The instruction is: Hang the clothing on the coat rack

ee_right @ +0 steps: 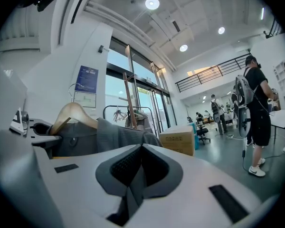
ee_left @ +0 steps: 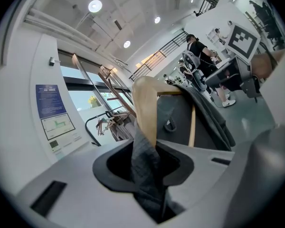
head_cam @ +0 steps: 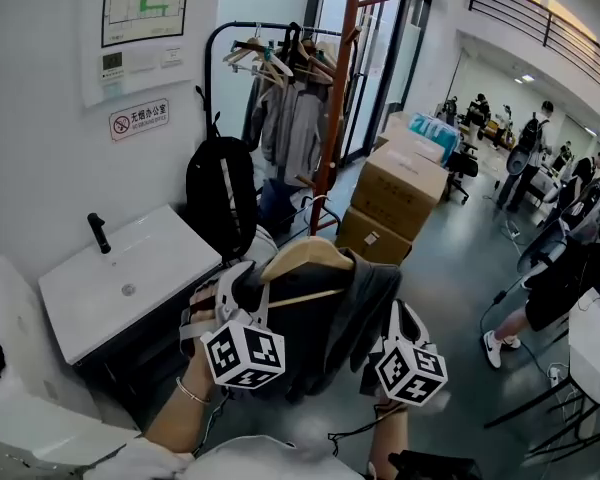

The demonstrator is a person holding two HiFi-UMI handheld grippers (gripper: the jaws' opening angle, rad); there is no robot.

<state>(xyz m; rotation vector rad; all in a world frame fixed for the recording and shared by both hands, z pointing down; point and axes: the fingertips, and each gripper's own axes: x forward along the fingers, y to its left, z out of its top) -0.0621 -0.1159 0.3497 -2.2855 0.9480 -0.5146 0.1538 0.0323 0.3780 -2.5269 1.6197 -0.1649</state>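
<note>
Holding up a grey garment (head_cam: 330, 313) on a wooden hanger (head_cam: 305, 256) between both grippers, near and low in the head view. Pinching a thick bunch of the garment's left side in the left gripper (ee_left: 145, 172), clamping the jaws on cloth that fills the gap and trails down out of it toward the camera. Looking past those jaws, in the left gripper view, at the hanger's pale arm rising just beyond them, and at its crossbar and the rest of the garment stretching off right toward the other gripper. Nipping what looks like a thin fold of the same cloth in the right gripper (ee_right: 135, 175), keeping those jaws narrow, almost together on it. Looking left of and a little farther than those jaws, in the right gripper view, at the hanger's curved shoulder and the garment draped over it. Letting the dark cloth sag between the two marker cubes. Keeping all this well apart from the brown rack (head_cam: 338, 88), far and up the middle. Facing a black rail (head_cam: 208, 78) of hung clothes just left of the rack, a white sink (head_cam: 120, 278) at near left, a black backpack (head_cam: 222, 193) between sink and rail, and stacked boxes (head_cam: 400, 193) right of the rack.
</note>
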